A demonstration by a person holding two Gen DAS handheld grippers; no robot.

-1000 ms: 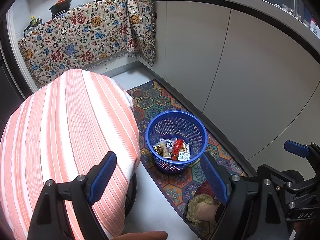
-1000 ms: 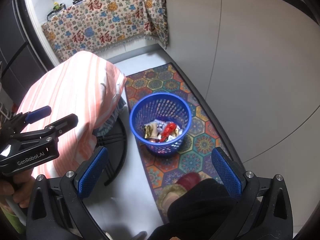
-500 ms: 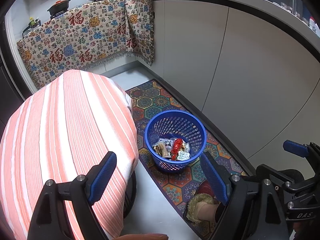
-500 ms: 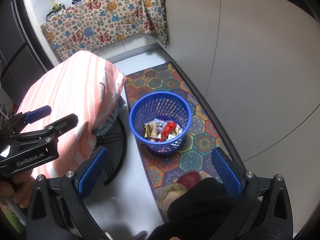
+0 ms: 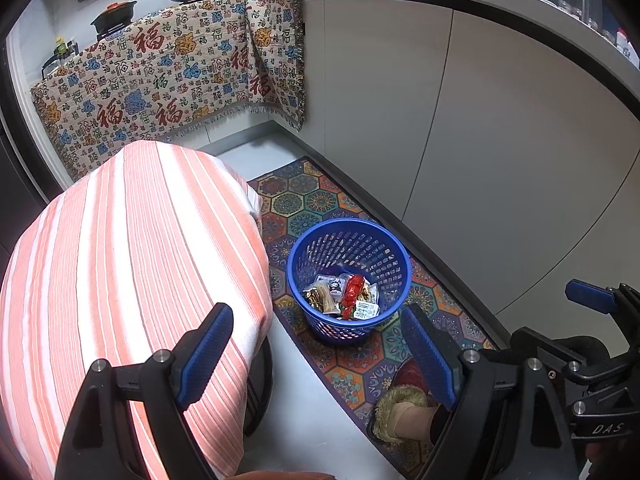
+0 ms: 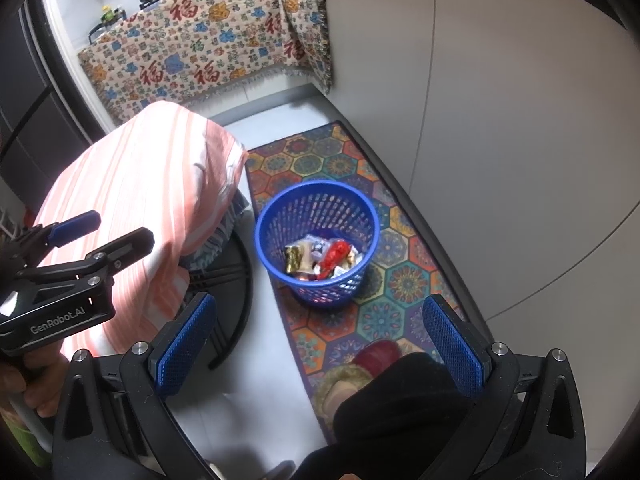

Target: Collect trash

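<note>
Both grippers are held high above the floor, jaws spread wide, nothing between them. Left gripper (image 5: 316, 350); right gripper (image 6: 320, 344).

The basket (image 5: 349, 276) stands upright on the mat (image 5: 320, 200), ahead of and below both grippers, well apart from them. Wrappers (image 5: 344, 294) lie in its bottom; a red wrapper (image 6: 334, 254) lies on top.

No loose trash shows on the striped bench (image 5: 128, 264) or the floor, so collection looks near complete.

To do this step well: scan the bench before lowering, and keep the jaws wide and clear of the cloth.

Orientation: the basket's mouth points up, long axis vertical. The red wrapper's long axis runs diagonally, far end toward the right.
</note>
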